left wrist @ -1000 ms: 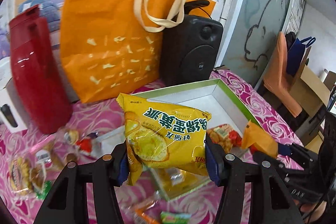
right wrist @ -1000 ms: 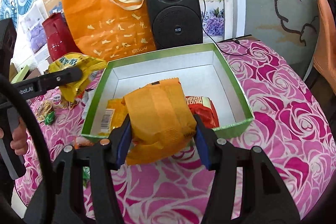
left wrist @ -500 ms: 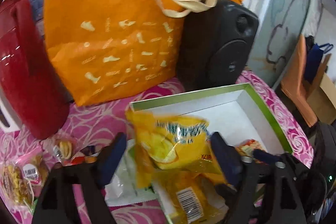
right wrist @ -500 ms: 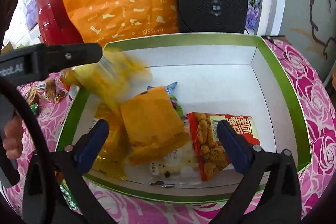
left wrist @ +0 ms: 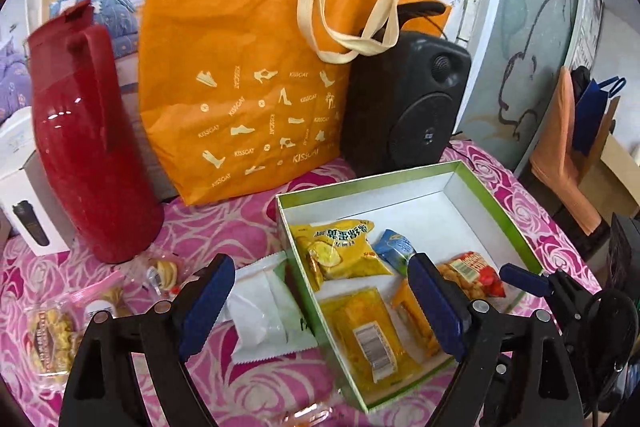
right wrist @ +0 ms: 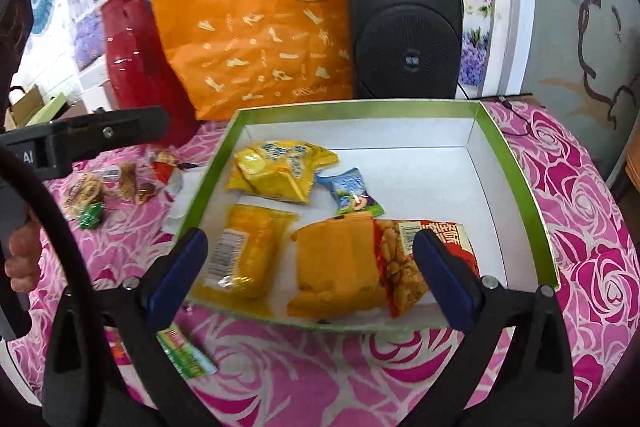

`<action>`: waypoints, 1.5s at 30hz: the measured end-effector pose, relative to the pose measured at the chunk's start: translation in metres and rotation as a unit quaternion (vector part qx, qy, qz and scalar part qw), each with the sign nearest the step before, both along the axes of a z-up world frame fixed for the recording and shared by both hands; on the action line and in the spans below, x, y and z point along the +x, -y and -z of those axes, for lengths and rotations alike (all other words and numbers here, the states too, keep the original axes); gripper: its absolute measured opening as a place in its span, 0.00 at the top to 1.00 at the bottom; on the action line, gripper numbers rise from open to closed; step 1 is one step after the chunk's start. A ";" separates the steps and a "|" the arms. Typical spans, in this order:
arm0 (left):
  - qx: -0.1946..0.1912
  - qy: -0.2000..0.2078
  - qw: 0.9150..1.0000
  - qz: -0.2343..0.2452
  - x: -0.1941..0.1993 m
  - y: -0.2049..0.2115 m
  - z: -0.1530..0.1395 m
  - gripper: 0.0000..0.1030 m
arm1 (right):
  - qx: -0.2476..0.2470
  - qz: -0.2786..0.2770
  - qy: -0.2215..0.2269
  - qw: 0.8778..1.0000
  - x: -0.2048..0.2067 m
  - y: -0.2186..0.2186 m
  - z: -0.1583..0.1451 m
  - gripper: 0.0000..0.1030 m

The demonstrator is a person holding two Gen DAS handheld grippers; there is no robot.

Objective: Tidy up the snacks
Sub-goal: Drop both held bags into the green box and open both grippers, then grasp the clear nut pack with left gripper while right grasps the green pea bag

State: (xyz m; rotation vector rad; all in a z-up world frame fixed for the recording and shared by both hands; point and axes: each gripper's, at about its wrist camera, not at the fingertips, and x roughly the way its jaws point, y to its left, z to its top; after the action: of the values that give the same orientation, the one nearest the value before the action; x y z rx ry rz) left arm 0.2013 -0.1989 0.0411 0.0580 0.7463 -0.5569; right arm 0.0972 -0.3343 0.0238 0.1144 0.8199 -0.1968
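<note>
My jaws on the left gripper (left wrist: 320, 307) stand wide apart with nothing between them, hanging over the near-left corner of the green-rimmed box (left wrist: 496, 203). From the left wrist I see the white sachet (left wrist: 262, 311) lying flat on the counter (left wrist: 248, 223) just outside the box's left wall, its long axis running away from me, its zigzag-cut end nearest. It looks like the handiest thing to fetch. To take it well I judge I should come down square across its short width, near the middle, so it does not fold or slide. Further left lie small clear-wrapped snacks (left wrist: 52, 335) by the red jug (left wrist: 88, 147). Inside the box the yellow egg-pie packet (left wrist: 340, 247) lies flat, long axis across the box, its print upside down to me.

From the right wrist, the right gripper (right wrist: 312, 275) also has its jaws spread and empty, straddling the box's near wall. Just beyond them lies the orange packet (right wrist: 336, 267), long axis pointing away, its right edge overlapped by the red peanut packet (right wrist: 420, 259). A clear yellow cake packet (right wrist: 244, 251) lies to its left, also lengthwise away from me; a small blue candy (right wrist: 354, 193) sits behind. A green wrapper (right wrist: 184, 351) waits on the counter near my left jaw.
</note>
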 end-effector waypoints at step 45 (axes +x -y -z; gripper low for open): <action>0.027 -0.110 0.991 0.066 -0.080 -0.067 0.110 0.56 | 0.100 -0.034 -0.130 0.986 -0.064 -0.086 0.068 0.25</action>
State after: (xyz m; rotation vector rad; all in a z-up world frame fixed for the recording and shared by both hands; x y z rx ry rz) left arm 0.1212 -0.1315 -0.0689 0.0986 0.9779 -0.6759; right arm 0.0330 -0.2488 -0.0442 0.2533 1.1012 -0.0638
